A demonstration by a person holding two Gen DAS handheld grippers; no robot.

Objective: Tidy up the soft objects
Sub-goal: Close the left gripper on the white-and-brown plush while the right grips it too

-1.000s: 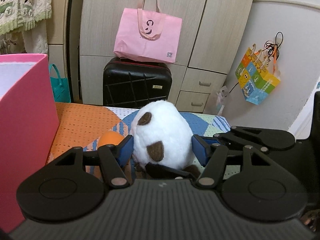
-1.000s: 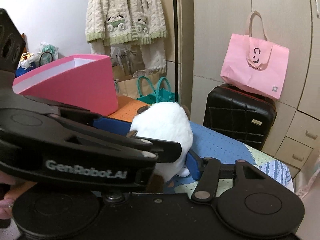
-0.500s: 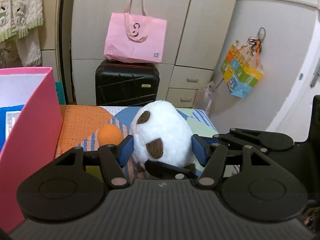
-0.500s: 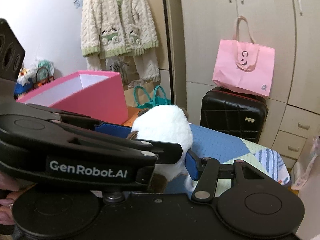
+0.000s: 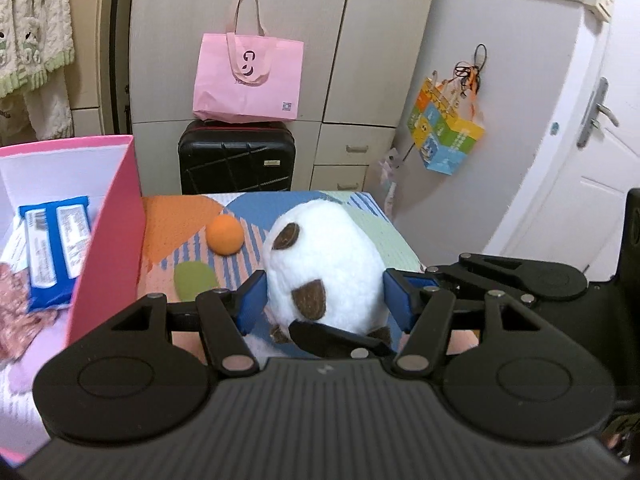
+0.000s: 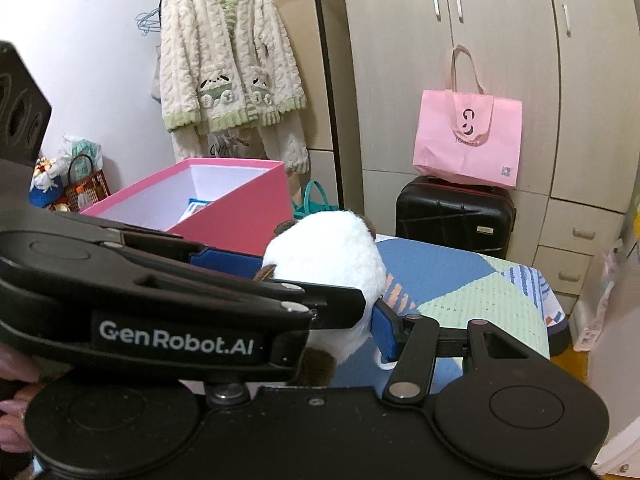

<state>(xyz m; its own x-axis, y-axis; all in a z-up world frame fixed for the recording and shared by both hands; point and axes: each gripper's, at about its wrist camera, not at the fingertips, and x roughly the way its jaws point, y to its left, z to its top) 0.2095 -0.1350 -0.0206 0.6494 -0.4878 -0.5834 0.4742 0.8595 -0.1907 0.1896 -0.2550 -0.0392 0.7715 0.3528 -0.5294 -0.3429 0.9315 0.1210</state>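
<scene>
Plush toy [image 5: 324,268], white with brown patches, sits between both grippers above the patterned desk [image 5: 384,236], beside the open pink box [image 5: 112,236]. Left gripper [image 5: 324,300] has its blue pads pressed into the toy's flanks, jaws roughly half spread and clamped on it; the right gripper [image 6: 320,292] comes in from the other side, its one visible blue pad against the fur, so it reads as clamped on the toy too, though its near finger is covered by the left gripper's body. Handling guess: very light, squashy, fur a bit slippery; it deforms under the pads and can roll or squirm out if held only at the tips. Best hold looks like across the widest part of the body, pads low and symmetric, not on the brown bits. Box already has a blue packet [image 5: 54,248] and a pinkish patterned cloth [image 5: 16,312] in it; free space there is only partly visible. An orange ball [image 5: 225,235] lies on the desk just behind the toy. Hidden: the toy's underside and face, whether it clears the desk, the box's near wall, most of the right gripper's jaws. Box edge looks like a snag risk.
</scene>
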